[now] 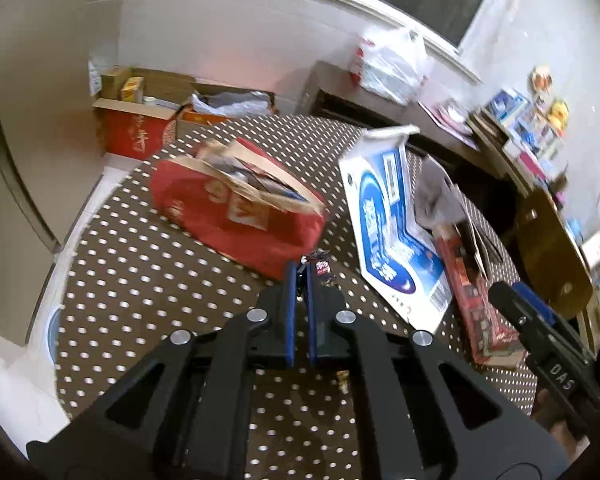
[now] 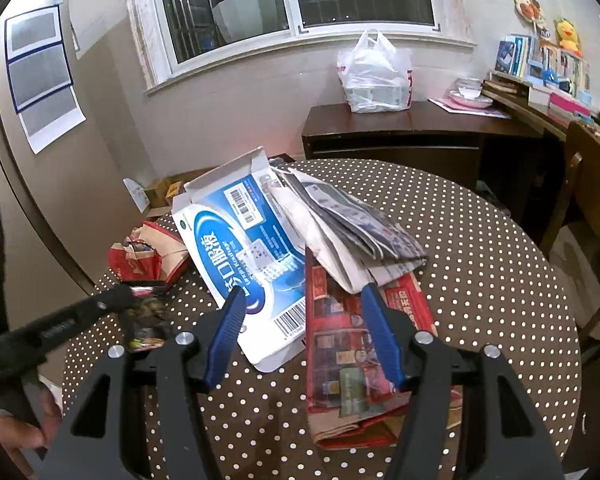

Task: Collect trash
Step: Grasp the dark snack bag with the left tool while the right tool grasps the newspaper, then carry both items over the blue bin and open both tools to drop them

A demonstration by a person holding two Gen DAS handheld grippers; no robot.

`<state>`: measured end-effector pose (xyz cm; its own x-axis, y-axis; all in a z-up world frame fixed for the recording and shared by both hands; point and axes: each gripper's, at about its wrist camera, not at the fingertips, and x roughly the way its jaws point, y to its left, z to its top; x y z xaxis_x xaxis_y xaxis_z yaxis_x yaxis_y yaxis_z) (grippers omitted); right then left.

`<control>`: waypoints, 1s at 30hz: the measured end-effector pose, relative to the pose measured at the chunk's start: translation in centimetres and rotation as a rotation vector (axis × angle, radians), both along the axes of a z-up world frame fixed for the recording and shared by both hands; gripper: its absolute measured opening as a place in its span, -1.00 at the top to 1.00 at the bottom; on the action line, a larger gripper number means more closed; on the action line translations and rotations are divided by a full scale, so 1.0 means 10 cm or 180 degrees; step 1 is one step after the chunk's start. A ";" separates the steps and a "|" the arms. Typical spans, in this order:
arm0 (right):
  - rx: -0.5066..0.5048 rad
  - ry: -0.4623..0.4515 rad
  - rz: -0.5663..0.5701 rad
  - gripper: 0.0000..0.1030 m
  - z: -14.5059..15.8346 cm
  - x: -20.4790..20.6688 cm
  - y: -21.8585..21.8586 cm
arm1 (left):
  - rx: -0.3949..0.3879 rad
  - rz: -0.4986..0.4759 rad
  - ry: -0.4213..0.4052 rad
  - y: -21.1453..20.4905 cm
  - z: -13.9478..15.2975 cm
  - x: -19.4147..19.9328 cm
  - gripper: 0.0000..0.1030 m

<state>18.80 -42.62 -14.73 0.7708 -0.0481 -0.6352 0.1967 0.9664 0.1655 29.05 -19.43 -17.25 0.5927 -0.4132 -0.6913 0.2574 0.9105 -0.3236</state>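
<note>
A small dark wrapper (image 1: 320, 270) sits pinched at the tips of the left gripper (image 1: 300, 276), jaws clamped tight on it, held just above the dotted tabletop (image 1: 140, 280) — likely so it can be carried clear. Right ahead lies the red bag (image 1: 236, 208), mouth gaping and stuffed with paper, probably where the trash goes. Beside it lean a blue box (image 2: 244, 248), newspaper (image 2: 352, 228) and a red carton (image 2: 360, 344); the right gripper (image 2: 304, 300) hovers half-spread over them, holding nothing.
</note>
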 end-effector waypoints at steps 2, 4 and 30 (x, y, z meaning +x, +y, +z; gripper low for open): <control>-0.0073 0.0008 -0.0064 -0.16 0.01 0.03 -0.03 | -0.0052 0.0040 -0.0048 0.05 0.07 0.01 0.93; -0.0138 0.0043 -0.0128 -0.18 0.02 0.07 -0.07 | -0.0071 0.0038 -0.0115 0.04 0.14 0.01 0.94; -0.0193 0.0169 -0.0263 0.71 0.03 0.52 -0.53 | -0.0224 -0.0251 -0.0302 -0.24 0.39 -0.01 0.94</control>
<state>23.98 -47.90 -14.46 0.7281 -0.1498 -0.6690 0.2832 0.9544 0.0945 28.98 -21.82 -13.33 0.6179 -0.5066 -0.6013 0.3596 0.8622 -0.3568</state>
